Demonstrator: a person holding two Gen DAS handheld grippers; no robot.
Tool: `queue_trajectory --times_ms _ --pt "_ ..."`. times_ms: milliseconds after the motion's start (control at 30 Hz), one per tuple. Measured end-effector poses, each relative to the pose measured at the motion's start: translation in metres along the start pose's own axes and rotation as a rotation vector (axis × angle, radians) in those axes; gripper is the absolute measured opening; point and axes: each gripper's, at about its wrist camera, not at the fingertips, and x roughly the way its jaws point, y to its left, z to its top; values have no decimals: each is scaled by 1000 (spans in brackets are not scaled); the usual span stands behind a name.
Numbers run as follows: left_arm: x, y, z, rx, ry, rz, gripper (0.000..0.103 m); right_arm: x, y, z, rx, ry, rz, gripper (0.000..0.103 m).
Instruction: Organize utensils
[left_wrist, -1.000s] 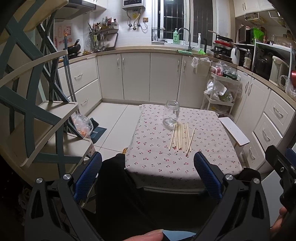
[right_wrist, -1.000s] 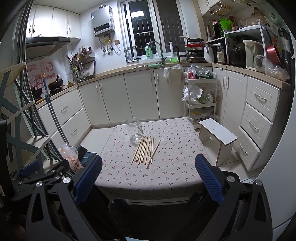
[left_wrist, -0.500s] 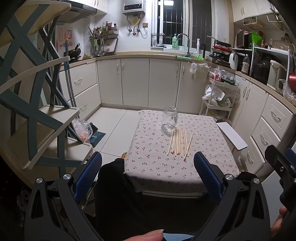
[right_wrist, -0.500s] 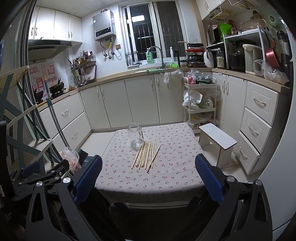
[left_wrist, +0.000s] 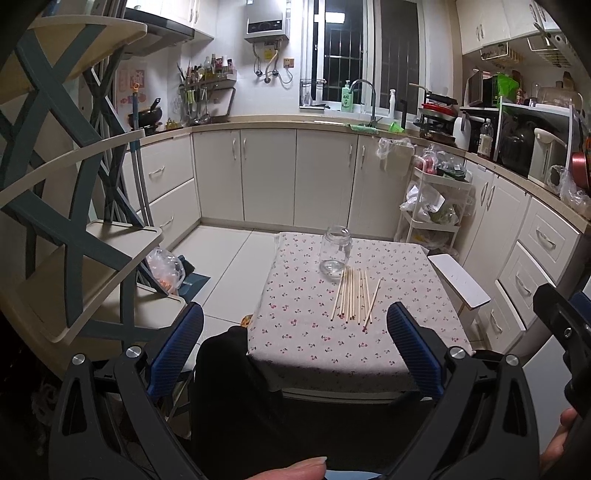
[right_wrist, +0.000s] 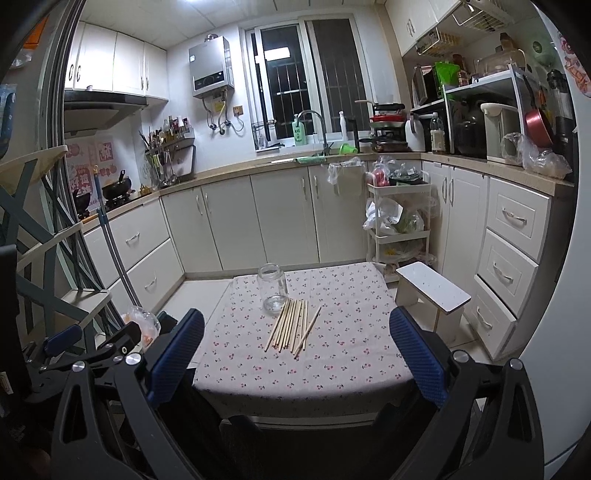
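Note:
Several wooden chopsticks (left_wrist: 354, 295) lie side by side on a small table with a flowered cloth (left_wrist: 303, 332). An empty glass jar (left_wrist: 335, 250) stands upright just behind them. The chopsticks (right_wrist: 291, 324) and the jar (right_wrist: 273, 287) also show in the right wrist view, on the same table (right_wrist: 332, 362). My left gripper (left_wrist: 295, 350) is open and empty, held short of the table's near edge. My right gripper (right_wrist: 295, 354) is open and empty too, also short of the near edge. The left gripper shows at the lower left of the right wrist view (right_wrist: 92, 347).
A white stool (right_wrist: 432, 291) stands right of the table. A white trolley (right_wrist: 399, 225) with bags is behind it. Cabinets run along the back and right walls. A wooden shelf unit (left_wrist: 74, 221) stands at the left. A plastic bag (left_wrist: 164, 267) lies on the floor.
Both grippers have drawn back and tilted up a little, so the table sits lower and farther in both views. Both stay open.

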Motion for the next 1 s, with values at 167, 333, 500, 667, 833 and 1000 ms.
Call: queue_trajectory --times_ms 167,333,500,667,833,1000 --pt "-6 -1 1 0 -12 -3 96 -4 2 0 0 -12 1 96" --pt "-12 0 2 1 -27 -7 96 -11 3 0 -1 -31 2 96" --pt "-14 -1 2 2 -30 -9 96 -14 2 -1 1 -37 2 96" --pt "-16 -1 2 2 -33 -11 96 -17 1 -1 2 -43 2 96" --pt "-19 -1 2 -9 -41 -45 96 -17 1 -1 2 -42 3 96" --pt "-14 -5 2 3 -26 -59 96 -13 1 0 3 -34 3 96"
